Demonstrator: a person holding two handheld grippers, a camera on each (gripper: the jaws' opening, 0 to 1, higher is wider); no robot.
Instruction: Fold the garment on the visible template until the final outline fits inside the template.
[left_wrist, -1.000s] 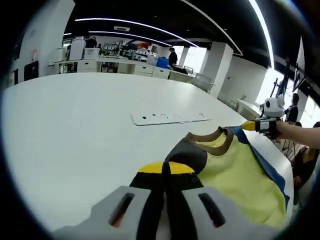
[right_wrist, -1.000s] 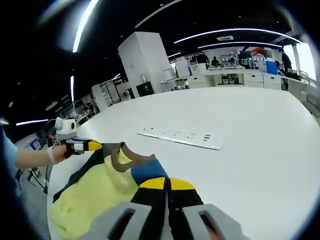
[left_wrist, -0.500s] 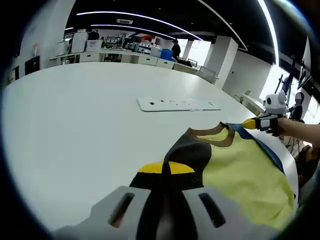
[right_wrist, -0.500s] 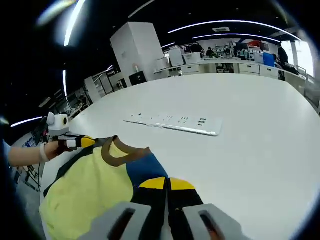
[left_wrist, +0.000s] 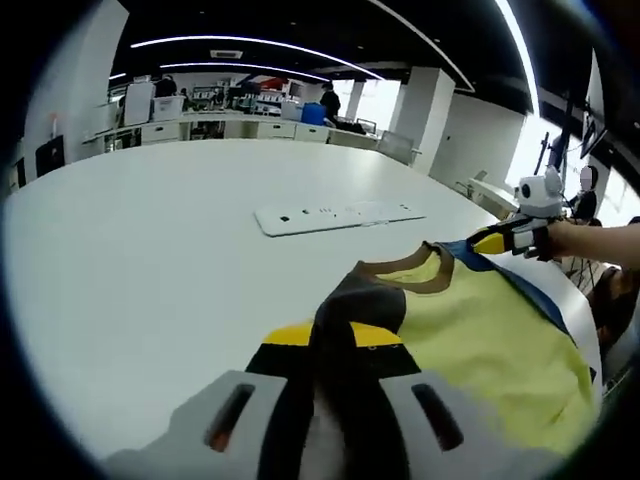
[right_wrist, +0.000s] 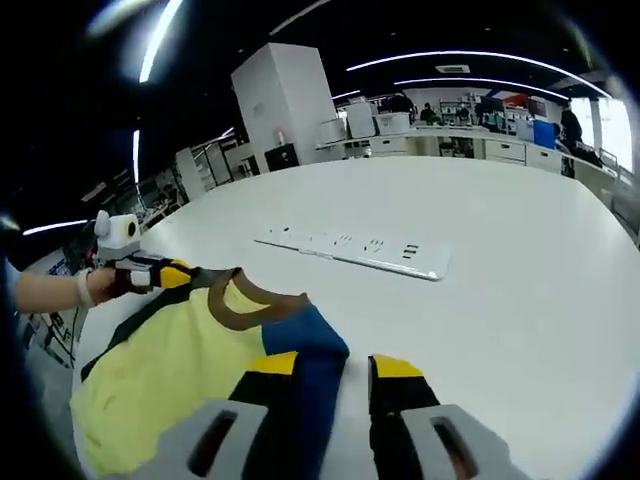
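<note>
The yellow T-shirt with brown collar and one dark, one blue shoulder (left_wrist: 480, 335) is spread at the white round table's (left_wrist: 150, 250) near edge, each shoulder taken by one tool, probably to keep it flat for folding. The left gripper (left_wrist: 330, 335) is pinching the dark shoulder. The right gripper (right_wrist: 330, 365) has its jaws spread, the blue shoulder lying between them. The flat white power strip (right_wrist: 350, 248) sits toward the table's middle. Can't make out any template, and the shirt's hem is cut off.
</note>
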